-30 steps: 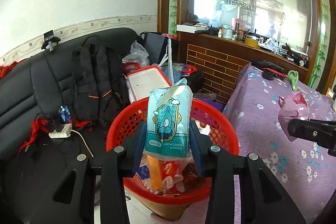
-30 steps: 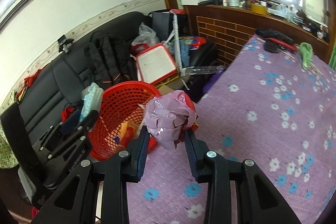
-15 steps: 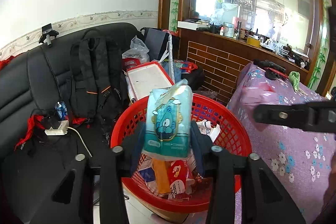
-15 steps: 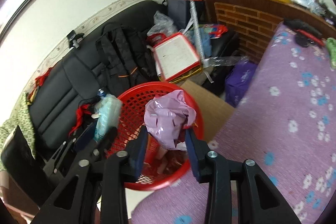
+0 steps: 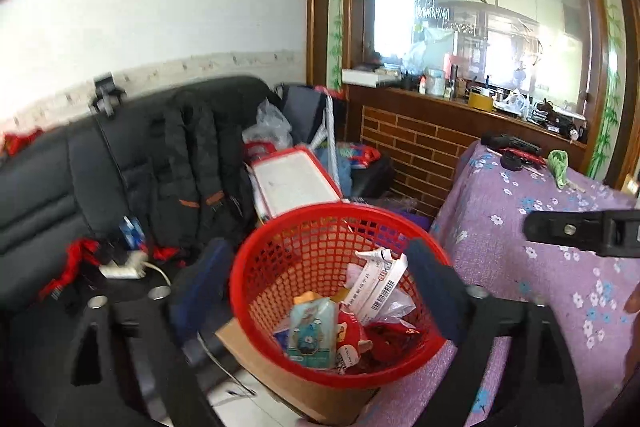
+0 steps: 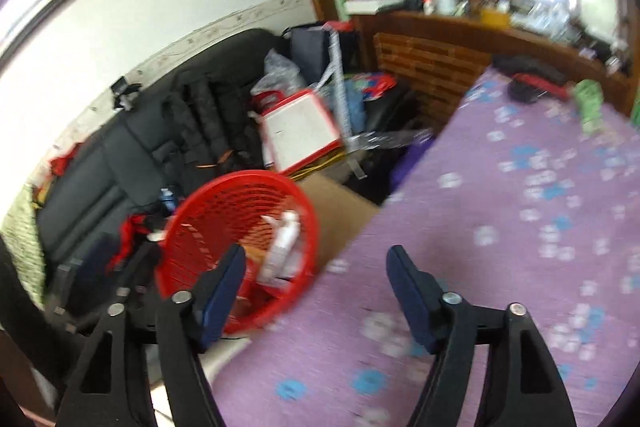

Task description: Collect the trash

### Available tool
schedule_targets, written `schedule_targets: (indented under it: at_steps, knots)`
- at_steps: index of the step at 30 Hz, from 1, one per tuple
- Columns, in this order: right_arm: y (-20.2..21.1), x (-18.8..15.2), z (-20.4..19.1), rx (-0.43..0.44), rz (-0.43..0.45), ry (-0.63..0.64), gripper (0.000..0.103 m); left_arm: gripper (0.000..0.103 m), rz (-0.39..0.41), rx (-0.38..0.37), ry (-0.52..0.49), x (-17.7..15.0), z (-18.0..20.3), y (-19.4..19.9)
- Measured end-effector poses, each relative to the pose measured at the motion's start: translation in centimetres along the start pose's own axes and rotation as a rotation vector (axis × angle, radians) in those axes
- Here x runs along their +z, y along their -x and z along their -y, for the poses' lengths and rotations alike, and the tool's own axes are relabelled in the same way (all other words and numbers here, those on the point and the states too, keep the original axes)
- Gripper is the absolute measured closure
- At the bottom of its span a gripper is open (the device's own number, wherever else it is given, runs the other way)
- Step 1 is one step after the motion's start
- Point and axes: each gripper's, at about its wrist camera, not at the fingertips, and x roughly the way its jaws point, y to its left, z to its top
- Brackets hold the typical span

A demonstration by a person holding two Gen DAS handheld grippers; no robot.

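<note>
Over the red basket (image 5: 340,275), left tool (image 5: 320,283) spread wide, jaws just opened, nothing between the pads. Down in the basket, among other rubbish: pale blue tissue pack (image 5: 312,333), lying on its back, touching red wrappers (image 5: 360,339) beside it and white paper strips with barcodes (image 5: 372,283) leaning against the mesh wall. Under the basket, a brown cardboard box (image 5: 304,391), partly hidden. Right of the basket, a purple flowered cloth (image 5: 560,267) covering the bench, with a green crumpled thing (image 5: 558,167) and dark objects (image 5: 512,147) near its far edge.

Above that cloth, close by the basket's rim, right tool (image 6: 316,287) also wide apart, jaws just opened, empty between the fingers. Seen from the right wrist view, much blurred: basket (image 6: 240,235) to the left of the bench edge, white packaging (image 6: 284,239) showing inside it. Pink bag not to be made out in either view; cannot tell where it lies.

Behind the basket, black sofa (image 5: 60,187) loaded with a black backpack (image 5: 192,179), a red-framed white board (image 5: 292,183) and a white power strip (image 5: 120,267).
</note>
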Motion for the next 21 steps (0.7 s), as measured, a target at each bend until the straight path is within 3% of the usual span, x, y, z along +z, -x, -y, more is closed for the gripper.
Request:
schedule_targets:
  at_steps: [5, 10, 17, 21]
  knots:
    - [4.7, -3.4, 0.8, -0.153, 0.083, 0.083, 0.015, 0.001, 0.048, 0.038, -0.044, -1.0, 1.8, 3.2]
    - [9.0, -7.8, 1.4, -0.294, 0.160, 0.139, 0.006, 0.000, 0.034, 0.072, -0.106, -3.2, 4.1, 5.7]
    - [13.4, -12.9, 3.3, -0.373, 0.190, 0.119, 0.004, 0.000, 0.020, 0.041, -0.105, -5.9, 6.5, 8.1]
    - [14.6, -14.4, 4.1, -0.429, 0.197, 0.101, 0.004, 0.000, 0.010, 0.070, -0.159, -6.6, 8.4, 8.5]
